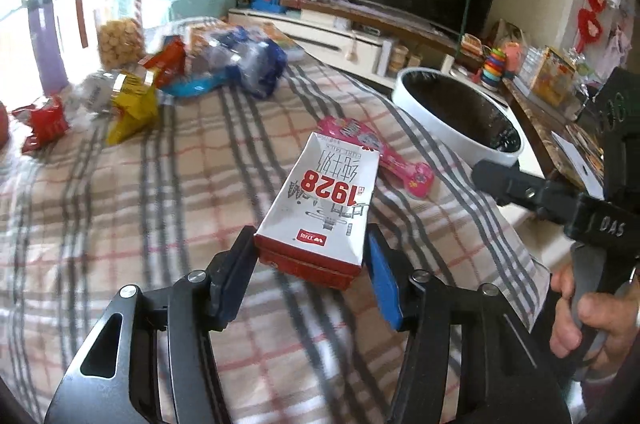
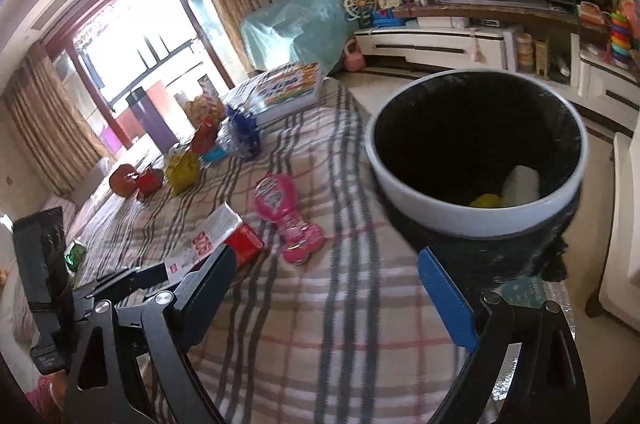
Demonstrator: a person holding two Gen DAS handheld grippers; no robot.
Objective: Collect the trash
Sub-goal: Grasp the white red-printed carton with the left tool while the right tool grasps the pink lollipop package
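Nearest to me, my left gripper (image 1: 310, 258) has its two pads set on either side of the near end of the milk carton (image 1: 324, 208), a white box with a red base and large red digits on its face. The left pad sits right at the carton's corner and the blue right pad just beside its other edge, but I cannot tell whether they actually press on it; the carton lies flat on the checked blanket (image 1: 120, 224), its long side running away from me. My right gripper (image 2: 326, 266) stands wide open with nothing between its fingers, over bare blanket close to the table's right edge; in the left wrist view I see a hand (image 1: 592, 312) wrapped around its handle. Just beyond the carton, nearly touching its far right side, lies a pink wrapper (image 1: 384, 152), flattened and pointing toward the bin. To the right of that, just off the blanket's edge, stands the round bin (image 2: 476, 224), white-rimmed with a black liner; inside it I can make out something yellow and something white at the bottom. Farther back on the left side of the blanket sits a loose cluster of trash: a yellow packet (image 1: 132, 112), a red packet (image 1: 42, 124), an orange-red packet (image 1: 168, 60) and crumpled blue-and-clear plastic (image 1: 244, 60). Behind those stand a jar of snacks (image 1: 120, 40) and a purple bottle (image 1: 48, 40).
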